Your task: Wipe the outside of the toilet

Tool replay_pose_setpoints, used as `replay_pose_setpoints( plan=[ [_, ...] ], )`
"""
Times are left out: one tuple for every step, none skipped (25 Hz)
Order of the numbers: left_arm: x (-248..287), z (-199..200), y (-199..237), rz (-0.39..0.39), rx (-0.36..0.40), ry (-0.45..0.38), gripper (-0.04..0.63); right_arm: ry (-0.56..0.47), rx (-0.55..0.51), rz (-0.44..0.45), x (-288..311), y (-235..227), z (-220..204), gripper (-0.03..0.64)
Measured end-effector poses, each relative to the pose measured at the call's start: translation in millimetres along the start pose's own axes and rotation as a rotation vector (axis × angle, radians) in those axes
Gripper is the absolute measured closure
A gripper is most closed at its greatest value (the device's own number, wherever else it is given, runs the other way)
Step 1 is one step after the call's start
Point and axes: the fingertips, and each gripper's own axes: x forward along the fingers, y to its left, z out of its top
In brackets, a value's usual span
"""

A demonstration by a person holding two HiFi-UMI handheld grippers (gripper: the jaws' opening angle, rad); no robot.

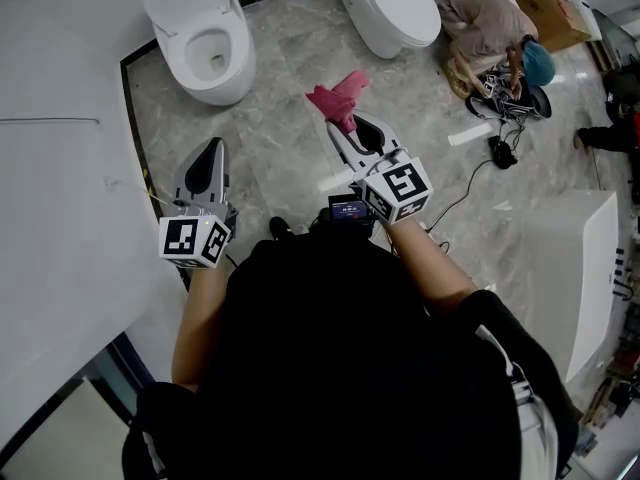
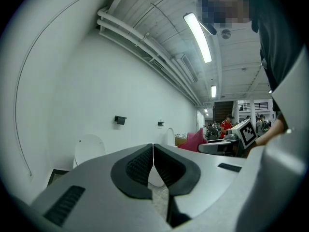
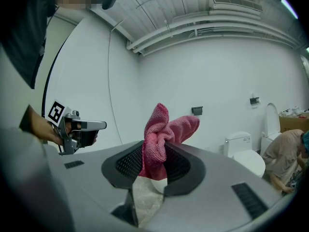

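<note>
The right gripper (image 3: pixel 155 159) is clamped on a pink microfibre cloth (image 3: pixel 161 127); the bunched folds stand up above the ribbed pads, a hold that leaves loose fabric free as a wiping face; the left gripper (image 2: pixel 153 154) has its jaws closed together on nothing, seemingly kept spare beside its partner; both are held out in front of the person, above the grey marble floor (image 1: pixel 285 128), aimed toward its far edge; there, against the white wall at the floor's far left corner, stands the nearest toilet (image 1: pixel 203 40), lid raised and bowl open, well apart from the cloth, which touches no part of it; a second toilet (image 1: pixel 393 10), lid down, stands further right along the same edge; beside it a person (image 1: pixel 490 28) crouches over cables near a cardboard box (image 1: pixel 545 3); the scene fits either carrying the cloth toward the toilet or drawing it back from a wipe; the porcelain shows nothing that settles which.
</note>
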Motion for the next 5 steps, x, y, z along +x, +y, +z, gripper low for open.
replay_pose_setpoints(
  plan=[
    [1.0, 2.2, -1.9, -0.004, -0.003, 0.004, 0.578, -0.002, 0.001, 0.003, 0.0, -1.0, 2.9, 0.491],
    [0.0, 2.4, -3.7, -0.010, -0.007, 0.006, 0.578, -0.002, 0.000, 0.005, -0.4, -0.4, 3.7, 0.491],
    [-2.1, 1.2, -5.5, -0.018, -0.011, 0.007, 0.578, -0.002, -0.001, 0.007, -1.1, 1.3, 3.0, 0.491],
    [-4.7, -0.6, -7.1, -0.025, -0.015, 0.008, 0.578, -0.001, -0.002, 0.009, -1.8, 3.5, 1.5, 0.491],
    [-7.6, -2.7, -8.7, -0.032, -0.018, 0.008, 0.578, 0.000, -0.003, 0.011, -2.5, 5.9, -0.3, 0.491]
  ],
)
